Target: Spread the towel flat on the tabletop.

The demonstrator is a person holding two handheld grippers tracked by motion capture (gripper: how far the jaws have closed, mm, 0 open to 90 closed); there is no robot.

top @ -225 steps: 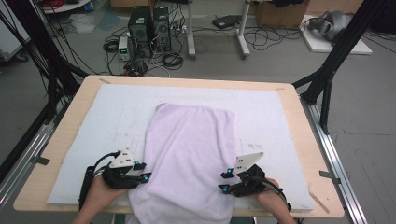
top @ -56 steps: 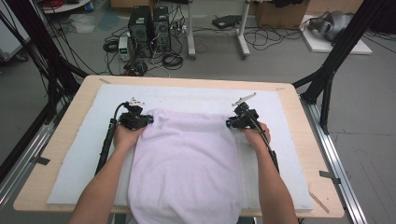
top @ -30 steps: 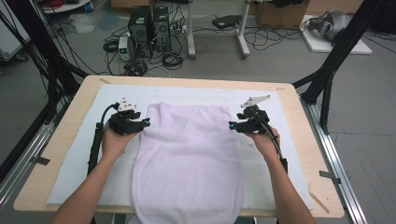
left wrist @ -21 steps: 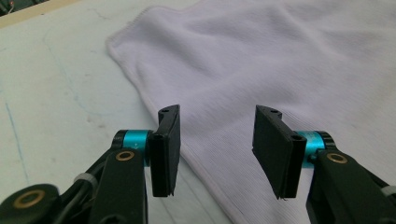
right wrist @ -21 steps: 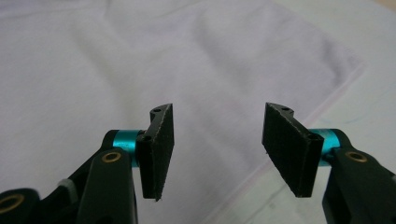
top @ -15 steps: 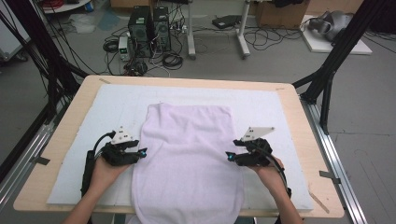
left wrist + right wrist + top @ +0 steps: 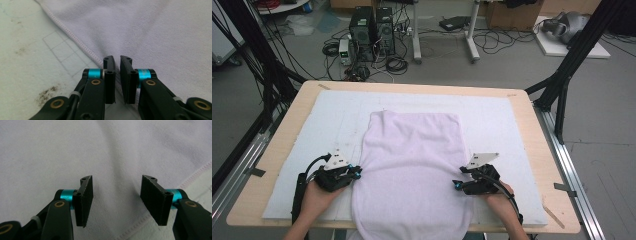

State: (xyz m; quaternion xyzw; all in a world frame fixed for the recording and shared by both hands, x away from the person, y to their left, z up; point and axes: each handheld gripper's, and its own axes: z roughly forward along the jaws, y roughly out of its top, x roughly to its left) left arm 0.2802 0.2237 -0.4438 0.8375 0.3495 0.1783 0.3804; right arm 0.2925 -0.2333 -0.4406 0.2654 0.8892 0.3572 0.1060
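Since the earlier frames both hands have drawn back from the towel's far corners toward the near edge of the surface (image 7: 277, 150), and each now sits at mid-length of the towel's (image 7: 412, 165) long sides.

Nearest, in the left gripper view, the left tool (image 7: 117, 75) has just been closing: its jaws stand narrow, with a slim gap between the pads. They straddle the towel's stitched hem (image 7: 75, 40), but whether the pads pinch the cloth cannot be told. That view also shows grid lines and dark stains on the white mat (image 7: 30, 62) beside the hem, which the high view is too small to give.

In the right gripper view the right tool (image 7: 115, 197) stands wide, jaws well apart, hovering over the towel's cloth with the hem (image 7: 195, 175) running past the right jaw; nothing is gripped.

The high view places the left tool (image 7: 354, 172) at the towel's left edge and the right tool (image 7: 458, 185) at its right edge. The lilac towel lies flat down the middle of the mat (image 7: 502, 115), its near end hanging over the front edge.
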